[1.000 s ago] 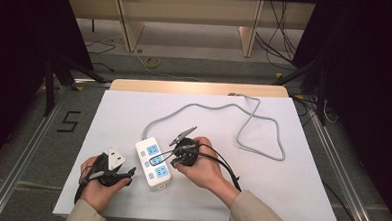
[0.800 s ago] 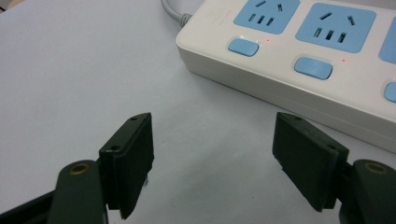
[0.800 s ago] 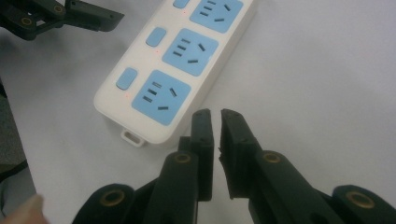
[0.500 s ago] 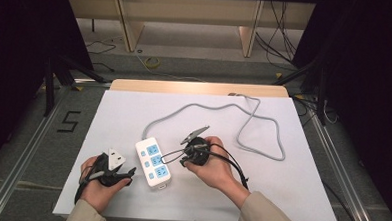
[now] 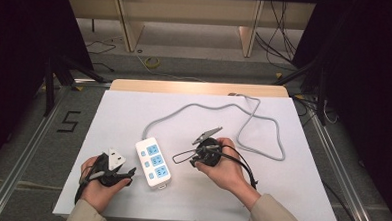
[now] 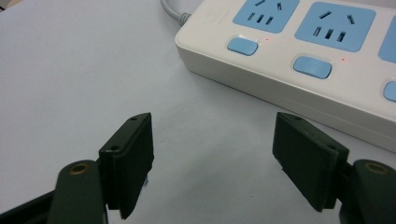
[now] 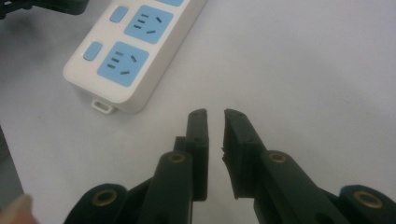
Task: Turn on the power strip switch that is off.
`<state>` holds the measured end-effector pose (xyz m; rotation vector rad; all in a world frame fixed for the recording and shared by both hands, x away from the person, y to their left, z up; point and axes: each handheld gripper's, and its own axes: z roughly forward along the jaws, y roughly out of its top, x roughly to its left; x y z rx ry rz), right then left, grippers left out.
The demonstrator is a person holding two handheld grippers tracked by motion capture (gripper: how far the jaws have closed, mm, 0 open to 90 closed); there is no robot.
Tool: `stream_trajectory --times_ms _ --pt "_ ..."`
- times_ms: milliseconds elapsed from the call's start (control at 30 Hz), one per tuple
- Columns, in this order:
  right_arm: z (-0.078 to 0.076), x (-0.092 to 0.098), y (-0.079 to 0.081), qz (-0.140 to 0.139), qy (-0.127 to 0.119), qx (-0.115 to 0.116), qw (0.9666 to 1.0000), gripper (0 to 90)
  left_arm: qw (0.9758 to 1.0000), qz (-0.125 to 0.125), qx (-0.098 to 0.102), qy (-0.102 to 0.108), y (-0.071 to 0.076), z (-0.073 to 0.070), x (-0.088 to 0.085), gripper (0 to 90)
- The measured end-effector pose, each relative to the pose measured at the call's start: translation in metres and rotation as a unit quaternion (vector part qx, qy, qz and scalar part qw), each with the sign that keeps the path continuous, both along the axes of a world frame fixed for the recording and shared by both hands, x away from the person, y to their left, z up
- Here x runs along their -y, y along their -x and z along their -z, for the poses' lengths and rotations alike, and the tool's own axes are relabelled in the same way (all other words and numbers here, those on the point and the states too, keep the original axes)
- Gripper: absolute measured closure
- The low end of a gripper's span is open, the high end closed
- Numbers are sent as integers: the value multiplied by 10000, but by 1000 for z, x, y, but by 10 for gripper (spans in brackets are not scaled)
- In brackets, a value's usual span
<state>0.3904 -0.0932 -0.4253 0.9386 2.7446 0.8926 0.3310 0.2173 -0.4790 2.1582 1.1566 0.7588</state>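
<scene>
A white power strip [image 5: 153,162] with blue sockets and blue switches lies on the white table [image 5: 290,194], its grey cable [image 5: 263,118] looping off to the back right. My left gripper [image 5: 127,176] rests on the table just left of the strip. In the left gripper view its jaws [image 6: 212,135] stand wide open with nothing between them, and the strip [image 6: 303,56] lies just ahead at the right. My right gripper [image 5: 194,160] is held a short way right of the strip. Its jaws [image 7: 215,114] are all but closed on nothing, pointing past the strip's near end [image 7: 135,51].
A wooden strip [image 5: 200,88] borders the table's far edge, with shelving and floor cables behind. Metal rails [image 5: 27,148] run along both sides of the table. Bare white table lies left of and behind the strip. The left gripper [image 7: 42,5] shows at the right gripper view's top left.
My right gripper has drawn away from the power strip to the right. The left gripper and the strip have stayed put.
</scene>
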Motion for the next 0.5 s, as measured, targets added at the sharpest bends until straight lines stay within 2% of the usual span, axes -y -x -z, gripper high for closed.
stream_trajectory --times_ms 500 --pt "0 25 2 221 -60 38 9997 789 10000 -2 -26 0 0 0 0 290"
